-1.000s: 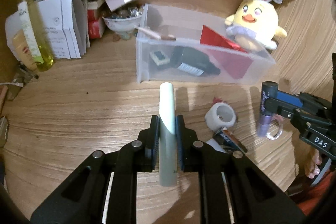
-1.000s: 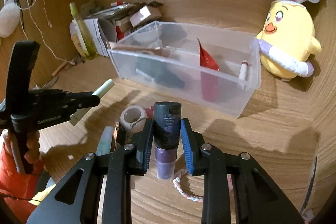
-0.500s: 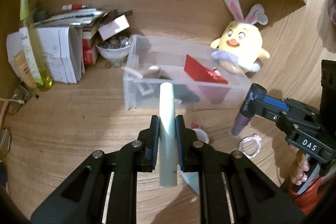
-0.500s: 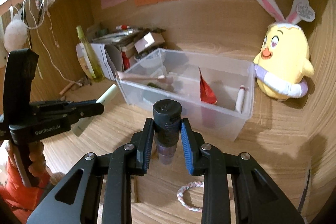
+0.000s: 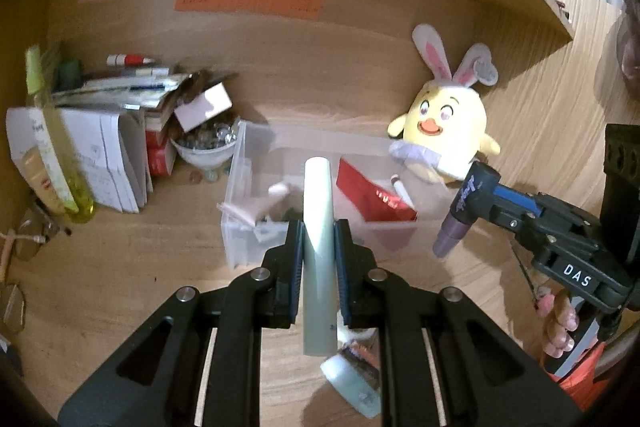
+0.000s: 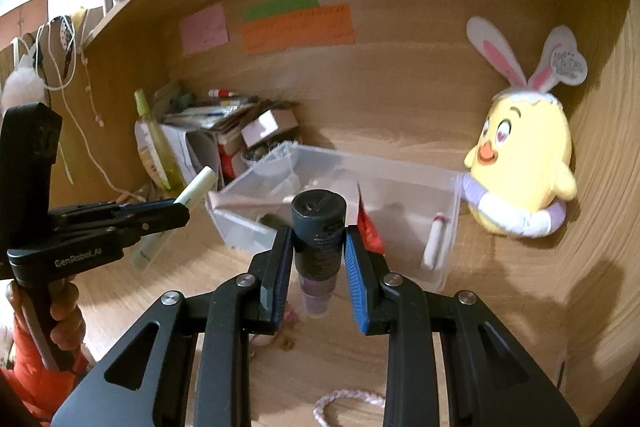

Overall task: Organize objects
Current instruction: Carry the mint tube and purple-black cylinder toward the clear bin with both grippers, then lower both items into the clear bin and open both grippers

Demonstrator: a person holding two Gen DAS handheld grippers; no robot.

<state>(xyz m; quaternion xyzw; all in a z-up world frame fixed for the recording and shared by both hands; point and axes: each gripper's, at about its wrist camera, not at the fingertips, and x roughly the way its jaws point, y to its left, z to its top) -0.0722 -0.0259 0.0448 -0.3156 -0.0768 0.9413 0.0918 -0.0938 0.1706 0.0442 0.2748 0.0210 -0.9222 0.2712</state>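
Note:
My left gripper is shut on a pale green tube, held up in the air in front of the clear plastic bin. My right gripper is shut on a dark-capped purple bottle, also lifted, near the bin's front side. The bin holds a red packet, a small white tube, a dark object and a flat beige piece. Each gripper shows in the other's view: the right gripper at the right, the left gripper at the left.
A yellow plush chick sits right of the bin. Books, a bowl of stones and a yellow-green bottle crowd the back left. A tape roll and a pink bracelet lie on the desk below the grippers.
Both grippers have risen off the desk with their objects and now stand higher, facing the bin; the desk items have dropped low in view.

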